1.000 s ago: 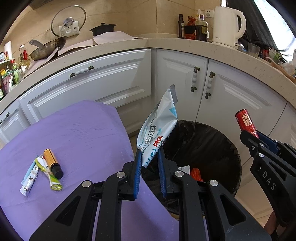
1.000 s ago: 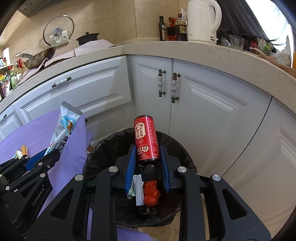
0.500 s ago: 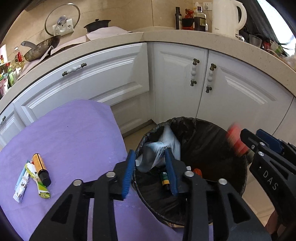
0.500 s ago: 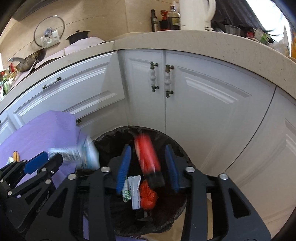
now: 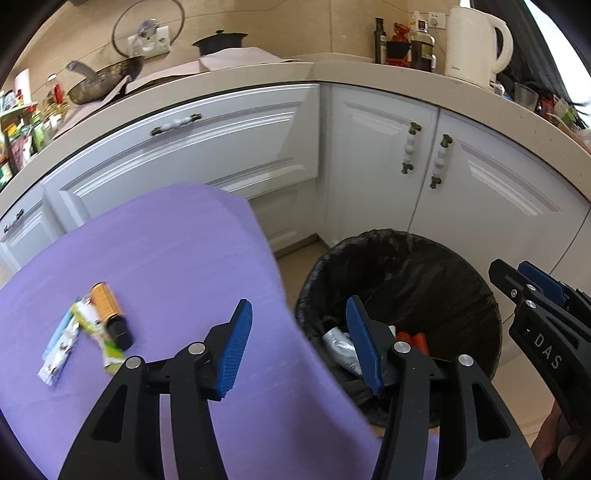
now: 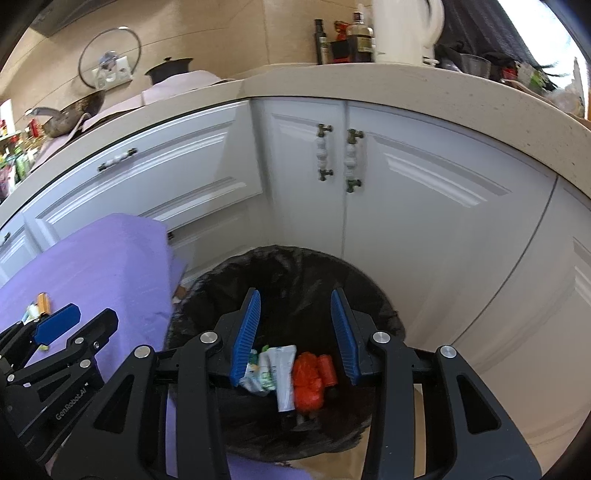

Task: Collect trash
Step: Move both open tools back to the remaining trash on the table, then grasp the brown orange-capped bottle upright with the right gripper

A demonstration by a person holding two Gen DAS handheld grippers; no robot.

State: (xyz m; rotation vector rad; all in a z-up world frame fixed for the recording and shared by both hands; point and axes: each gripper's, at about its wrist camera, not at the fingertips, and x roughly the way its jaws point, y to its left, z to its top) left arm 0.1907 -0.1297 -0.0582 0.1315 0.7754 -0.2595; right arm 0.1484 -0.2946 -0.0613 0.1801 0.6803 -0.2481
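Hovering above the black-lined trash bin (image 6: 295,266), both grippers empty — left gripper (image 5: 299,343) with jaws wide after just opening, right gripper (image 6: 295,328) with jaws partly apart over the trash. Lying inside the bin: white wrapper (image 6: 284,373), red can (image 6: 327,369). Left on the purple-covered counter (image 5: 166,258) — orange bottle (image 5: 109,312) beside small packets (image 5: 62,343).

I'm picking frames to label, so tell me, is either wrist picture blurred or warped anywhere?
Left wrist view: mostly sharp, though the wrappers on the purple cloth look slightly smeared; fisheye bends the counter into an arc. Right wrist view: softer, the kettle and cabinet handles show motion blur, while the bin contents read clearly.
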